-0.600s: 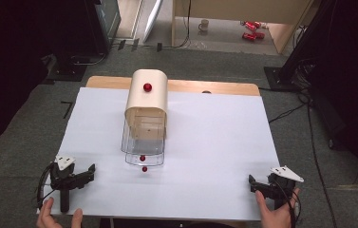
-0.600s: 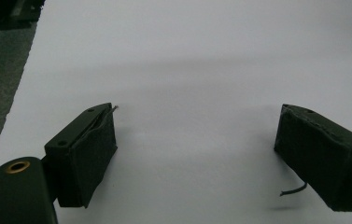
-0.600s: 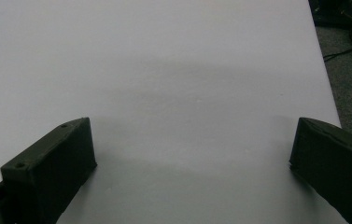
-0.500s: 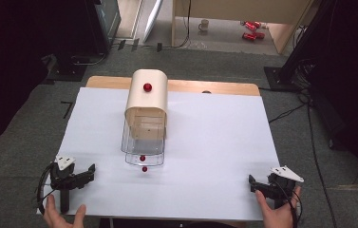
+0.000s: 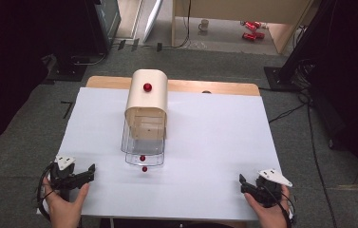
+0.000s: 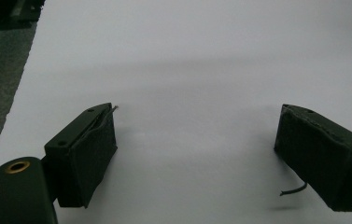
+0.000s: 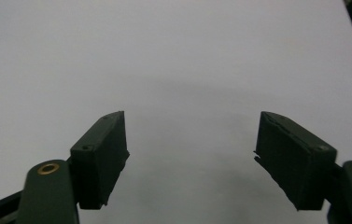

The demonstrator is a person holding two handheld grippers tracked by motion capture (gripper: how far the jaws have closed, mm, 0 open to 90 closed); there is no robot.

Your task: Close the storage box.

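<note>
A beige round-topped box (image 5: pixel 146 102) with a red knob (image 5: pixel 147 87) stands at the middle back of the white sheet (image 5: pixel 214 142). A clear plastic flap (image 5: pixel 143 145) hangs open at the box's front and carries a small red knob (image 5: pixel 142 157). A second red dot (image 5: pixel 144 169) lies just in front of it. My left gripper (image 5: pixel 87 174) rests at the near left corner, open, its jaws (image 6: pixel 197 121) wide apart over bare sheet. My right gripper (image 5: pixel 243 185) sits at the near right corner, also open (image 7: pixel 192 126), with nothing between its jaws.
A wooden table edge (image 5: pixel 214 87) shows behind the sheet. Grey carpet surrounds the table. Black equipment stands (image 5: pixel 305 52) are at the back right, and a mug (image 5: pixel 204 23) and red cans (image 5: pixel 250 26) lie on the far floor.
The person's left hand has slid forward onto the left gripper's handle. Both grippers and the box stay where they were.
</note>
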